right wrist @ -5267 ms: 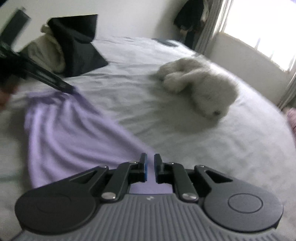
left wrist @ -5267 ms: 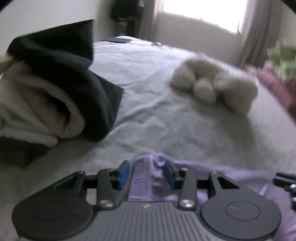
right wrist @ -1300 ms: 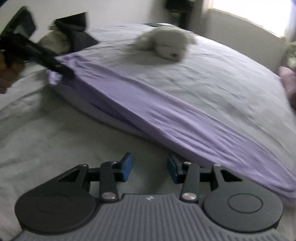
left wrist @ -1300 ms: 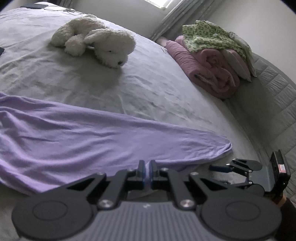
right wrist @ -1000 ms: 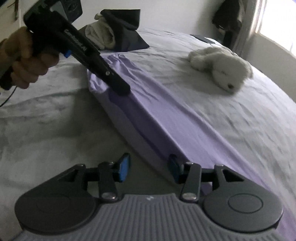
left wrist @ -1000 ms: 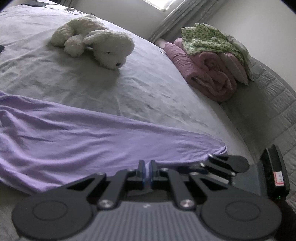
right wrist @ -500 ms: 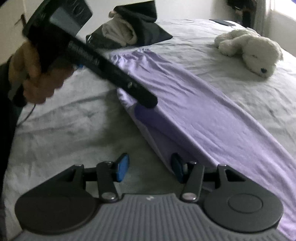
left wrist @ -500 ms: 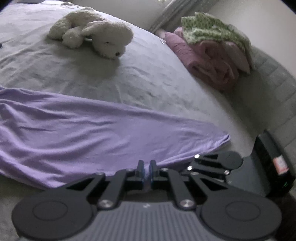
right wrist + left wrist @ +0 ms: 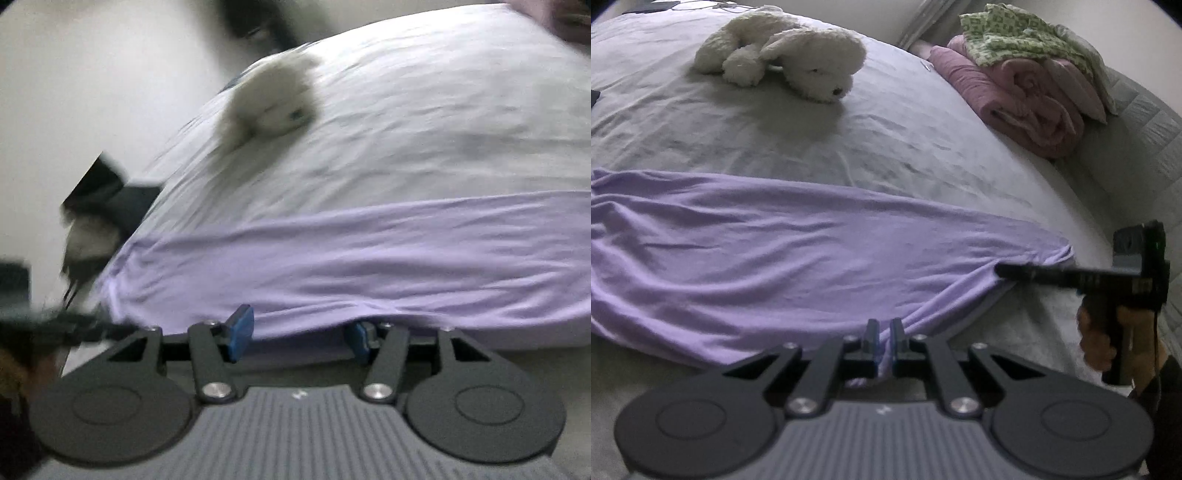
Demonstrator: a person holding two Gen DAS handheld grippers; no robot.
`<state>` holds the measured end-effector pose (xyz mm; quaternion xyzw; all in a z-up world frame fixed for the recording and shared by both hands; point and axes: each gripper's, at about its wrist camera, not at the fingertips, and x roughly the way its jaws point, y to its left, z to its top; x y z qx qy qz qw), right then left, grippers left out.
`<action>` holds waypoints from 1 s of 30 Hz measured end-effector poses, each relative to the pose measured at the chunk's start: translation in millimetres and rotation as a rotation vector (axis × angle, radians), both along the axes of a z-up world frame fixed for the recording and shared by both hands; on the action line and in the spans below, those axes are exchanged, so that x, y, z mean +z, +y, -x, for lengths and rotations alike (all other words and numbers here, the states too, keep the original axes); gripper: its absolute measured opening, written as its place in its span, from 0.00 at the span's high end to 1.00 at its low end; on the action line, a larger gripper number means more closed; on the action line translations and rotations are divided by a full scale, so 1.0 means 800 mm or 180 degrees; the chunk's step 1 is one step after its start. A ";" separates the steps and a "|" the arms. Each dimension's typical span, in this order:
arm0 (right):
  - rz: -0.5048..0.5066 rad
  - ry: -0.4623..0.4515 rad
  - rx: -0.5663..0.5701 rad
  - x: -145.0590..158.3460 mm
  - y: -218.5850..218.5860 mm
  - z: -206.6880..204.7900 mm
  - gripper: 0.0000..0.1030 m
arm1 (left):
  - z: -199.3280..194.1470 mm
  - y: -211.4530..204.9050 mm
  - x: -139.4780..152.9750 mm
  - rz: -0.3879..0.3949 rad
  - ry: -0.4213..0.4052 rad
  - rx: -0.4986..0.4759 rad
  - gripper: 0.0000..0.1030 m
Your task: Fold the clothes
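A lilac garment (image 9: 783,243) lies spread in a long strip across the grey bed sheet (image 9: 886,147). My left gripper (image 9: 883,334) is shut on its near edge. My right gripper (image 9: 297,332) is open, its jaws wide apart against the garment's near edge (image 9: 369,258); this view is blurred. In the left wrist view the right gripper (image 9: 1001,272) reaches under the garment's right end, with the hand behind it.
A white plush dog (image 9: 798,55) lies at the far side of the bed. Rolled pink blankets with a green patterned cloth (image 9: 1027,74) sit far right. A dark and cream clothes pile (image 9: 99,221) lies at the left.
My right gripper has swung round to the garment's right end and pushed its open jaws to the fabric edge. My left gripper stays shut on the near edge.
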<state>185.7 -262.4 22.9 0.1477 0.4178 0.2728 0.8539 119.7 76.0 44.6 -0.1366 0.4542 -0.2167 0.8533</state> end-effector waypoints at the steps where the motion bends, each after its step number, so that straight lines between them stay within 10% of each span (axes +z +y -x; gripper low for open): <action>1: 0.0104 -0.0070 -0.0072 0.003 -0.007 0.002 0.44 | 0.000 0.000 0.000 -0.0001 0.0001 -0.0001 0.95; 6: 0.0731 -0.0380 -0.0203 0.008 -0.017 0.012 0.44 | 0.001 -0.001 0.000 -0.0015 -0.0004 -0.0033 0.95; 20: 0.0820 -0.0162 -0.0394 0.004 -0.087 -0.001 0.44 | 0.002 -0.010 -0.003 -0.0115 0.0007 -0.0187 0.95; 30: 0.0985 -0.0113 0.0425 0.012 -0.092 0.042 0.43 | 0.004 -0.013 -0.004 -0.0130 0.0007 -0.0254 0.95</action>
